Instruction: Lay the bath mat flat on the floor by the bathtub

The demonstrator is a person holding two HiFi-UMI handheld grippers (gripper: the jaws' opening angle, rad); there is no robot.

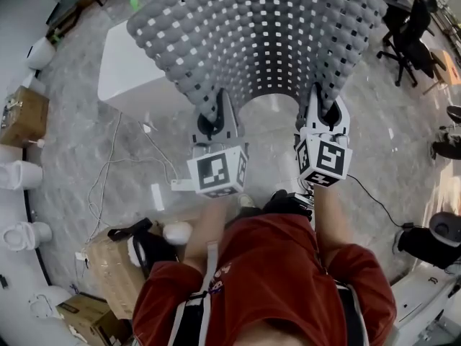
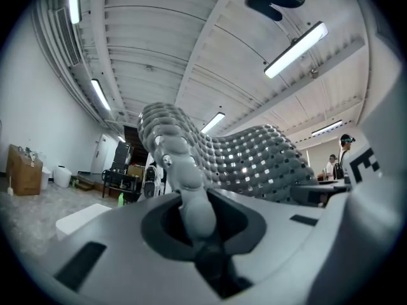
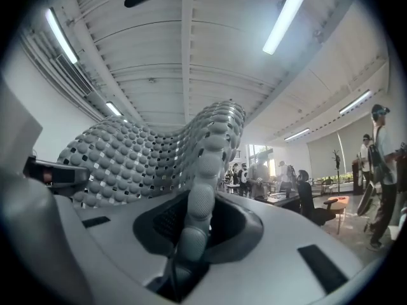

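The grey, knobbed bath mat (image 1: 266,42) is held in the air, spread and bowed over the marbled floor (image 1: 79,143); in the head view its left edge overlaps a white block (image 1: 126,74). One near corner is clamped by the left hand-held gripper (image 1: 216,120), the other by the right hand-held gripper (image 1: 322,117). Loose cables (image 1: 108,170) are strewn on the floor at the left. Cardboard boxes (image 1: 21,114), white jugs (image 1: 20,174) and an office chair (image 1: 410,38) are ranged around the edges.

Bright ceiling strip lights (image 3: 286,18), fisheye-warped edges, dark vignetted corners.
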